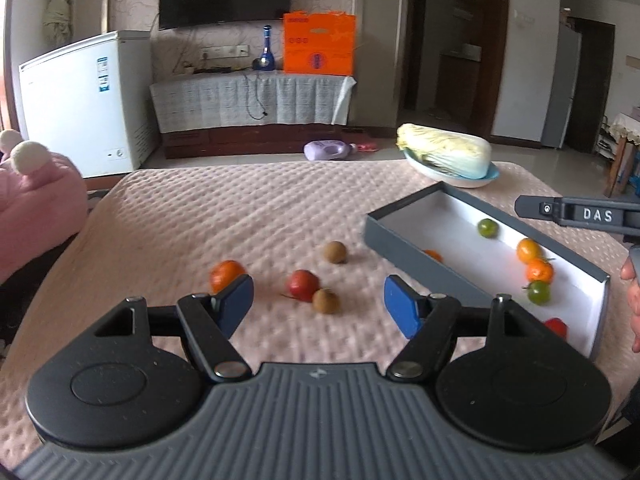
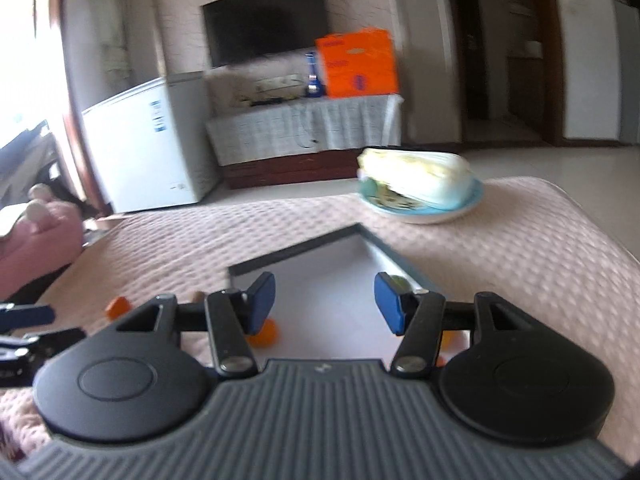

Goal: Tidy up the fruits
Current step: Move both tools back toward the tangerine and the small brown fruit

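Note:
On the pink quilted table lie an orange, a red tomato and two brown fruits. My left gripper hangs open just before them, nothing between its blue pads. To the right is a grey box with a white inside, holding a green fruit, oranges, another green one and a red one. My right gripper hovers open and empty over the box; an orange lies below its left pad.
A napa cabbage lies on a blue-rimmed plate at the far right of the table, behind the box. A pink plush thing sits at the left edge. A hand shows at the right border.

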Demonstrator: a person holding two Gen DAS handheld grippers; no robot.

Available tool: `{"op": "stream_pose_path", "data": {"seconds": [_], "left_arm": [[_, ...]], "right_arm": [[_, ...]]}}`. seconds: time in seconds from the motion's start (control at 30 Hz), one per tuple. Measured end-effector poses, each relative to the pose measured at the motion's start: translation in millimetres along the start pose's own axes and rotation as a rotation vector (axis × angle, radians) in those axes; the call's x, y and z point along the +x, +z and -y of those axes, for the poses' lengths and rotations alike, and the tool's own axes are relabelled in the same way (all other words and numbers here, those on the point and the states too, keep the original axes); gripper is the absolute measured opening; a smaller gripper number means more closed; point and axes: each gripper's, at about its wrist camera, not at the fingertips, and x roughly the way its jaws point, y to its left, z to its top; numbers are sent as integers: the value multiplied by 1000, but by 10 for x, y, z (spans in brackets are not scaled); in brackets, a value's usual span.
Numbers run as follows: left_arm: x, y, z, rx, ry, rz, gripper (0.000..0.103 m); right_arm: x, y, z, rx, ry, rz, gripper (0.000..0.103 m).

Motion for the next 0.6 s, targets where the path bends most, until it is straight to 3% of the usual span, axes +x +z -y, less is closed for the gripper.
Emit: {"op": "stream_pose_path", "data": {"seconds": [0.6], "left_arm": [[17, -72, -637, -87, 140, -30, 77]], "right_arm": [[271, -83, -763, -87, 147, -54, 57]]}}
